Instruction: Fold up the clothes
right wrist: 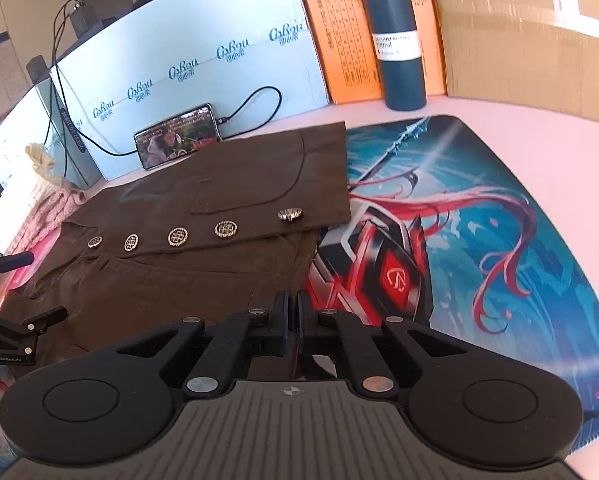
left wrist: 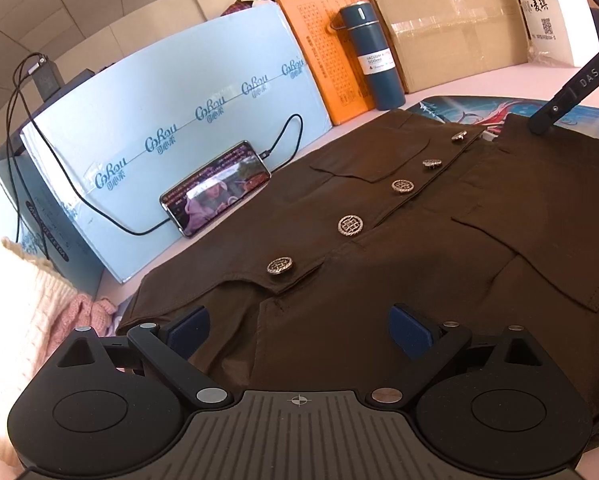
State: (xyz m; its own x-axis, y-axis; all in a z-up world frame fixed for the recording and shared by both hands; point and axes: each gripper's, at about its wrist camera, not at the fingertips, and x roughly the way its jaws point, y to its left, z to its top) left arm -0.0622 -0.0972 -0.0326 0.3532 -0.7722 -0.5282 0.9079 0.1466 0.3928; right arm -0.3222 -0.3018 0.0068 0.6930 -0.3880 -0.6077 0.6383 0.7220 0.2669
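Observation:
A dark brown jacket point(left wrist: 379, 240) with several round metal buttons point(left wrist: 350, 225) lies flat on the table. My left gripper point(left wrist: 299, 328) is open just above its near part, blue pads wide apart, holding nothing. In the right wrist view the jacket point(right wrist: 203, 248) lies to the left on a printed mat point(right wrist: 479, 240). My right gripper point(right wrist: 293, 312) is shut at the jacket's lower right edge; the cloth seems pinched between the pads, but the contact is hidden. The right gripper also shows in the left wrist view point(left wrist: 567, 92), and the left gripper in the right wrist view point(right wrist: 15, 332).
A phone point(left wrist: 215, 188) on a cable leans against a light blue board point(left wrist: 171, 92). A blue vacuum flask point(left wrist: 373, 52), an orange box point(left wrist: 323, 48) and a cardboard box point(left wrist: 447, 28) stand behind. Pink and cream knitwear point(left wrist: 31, 312) lies at the left. A person sits beyond.

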